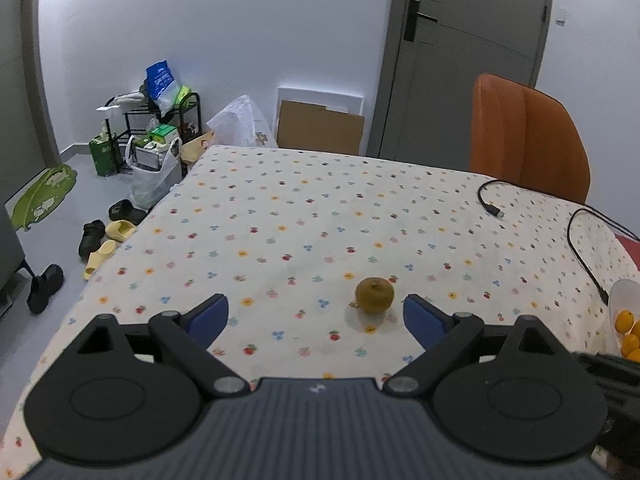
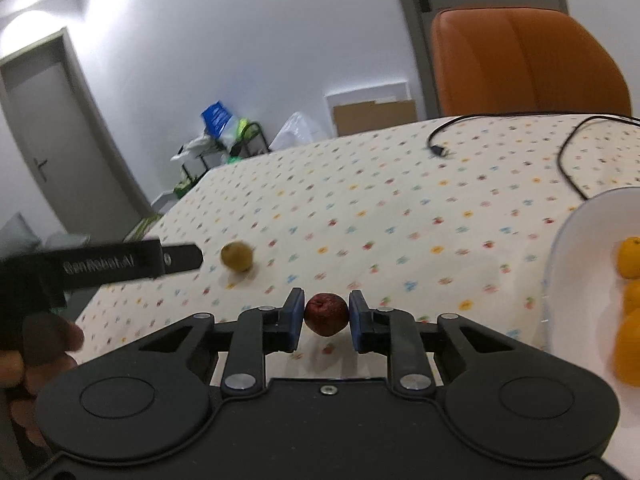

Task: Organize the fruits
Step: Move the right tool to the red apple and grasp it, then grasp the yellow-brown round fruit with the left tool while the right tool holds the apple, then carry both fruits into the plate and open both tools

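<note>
- Shoes [image 1: 96, 240] and slippers lie on the floor at the far left of the left wrist view, beside a rack [image 1: 160, 128] crowded with bags and boxes.
- The left tool [image 1: 316, 316] has its blue pads spread wide over the tabletop [image 1: 280, 208], which carries a cloth with small flower prints.
- A yellow-green fruit [image 1: 375, 295] sits on the cloth just ahead of the left tool, nearer its right pad and touching neither.
- In the right wrist view the same fruit [image 2: 237, 256] lies just past the tip of the left tool, and a hand [image 2: 36, 356] shows at the lower left edge.
- The right tool [image 2: 326, 316] pinches a dark red fruit [image 2: 326, 314] between its pads, above the cloth.
- Two black cables [image 1: 588, 248] lie on the far right part of the tabletop; one ends in a plug.
- A white bowl [image 2: 576, 248] stands at the right edge, near the red fruit, with oranges [image 2: 630, 264] inside.
- An orange chair [image 1: 528, 140] stands behind the tabletop, in front of a grey door [image 1: 472, 52].
</note>
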### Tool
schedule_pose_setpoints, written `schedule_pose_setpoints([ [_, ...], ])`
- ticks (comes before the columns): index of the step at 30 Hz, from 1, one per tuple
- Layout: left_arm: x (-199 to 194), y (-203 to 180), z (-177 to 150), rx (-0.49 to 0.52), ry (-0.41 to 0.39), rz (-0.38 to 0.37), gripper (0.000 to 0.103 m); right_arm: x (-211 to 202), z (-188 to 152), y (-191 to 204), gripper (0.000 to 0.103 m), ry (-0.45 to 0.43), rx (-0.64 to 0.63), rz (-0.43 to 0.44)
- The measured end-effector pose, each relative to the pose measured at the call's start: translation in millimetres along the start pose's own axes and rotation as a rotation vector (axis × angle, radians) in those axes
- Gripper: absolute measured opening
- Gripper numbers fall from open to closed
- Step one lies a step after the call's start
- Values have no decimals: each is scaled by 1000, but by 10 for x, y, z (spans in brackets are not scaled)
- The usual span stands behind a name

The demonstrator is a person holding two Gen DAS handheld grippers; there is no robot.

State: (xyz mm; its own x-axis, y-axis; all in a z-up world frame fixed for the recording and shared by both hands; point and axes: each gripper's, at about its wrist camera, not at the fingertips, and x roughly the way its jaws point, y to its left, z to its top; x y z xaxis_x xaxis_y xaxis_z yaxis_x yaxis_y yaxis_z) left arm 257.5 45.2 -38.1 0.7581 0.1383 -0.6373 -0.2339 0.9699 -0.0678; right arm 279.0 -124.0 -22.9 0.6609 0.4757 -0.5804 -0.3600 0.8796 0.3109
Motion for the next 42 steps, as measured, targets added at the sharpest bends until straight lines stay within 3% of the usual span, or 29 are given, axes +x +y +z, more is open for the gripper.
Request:
schedule_pose_setpoints([
  [17,351,-359,-30,72,2,7,57,-141,107,-291,22,-68,53,-67],
  [21,420,-386,-59,55,15,8,27,-128,104,-313,22,-59,58,-76],
  [33,76,-380,-115,56,-24,19,26,-215,122,-258,22,-88,35,-84],
  [42,-307,-411,-149,49,-61,-5,26,-468,219,-165,22,-162,4,-87],
])
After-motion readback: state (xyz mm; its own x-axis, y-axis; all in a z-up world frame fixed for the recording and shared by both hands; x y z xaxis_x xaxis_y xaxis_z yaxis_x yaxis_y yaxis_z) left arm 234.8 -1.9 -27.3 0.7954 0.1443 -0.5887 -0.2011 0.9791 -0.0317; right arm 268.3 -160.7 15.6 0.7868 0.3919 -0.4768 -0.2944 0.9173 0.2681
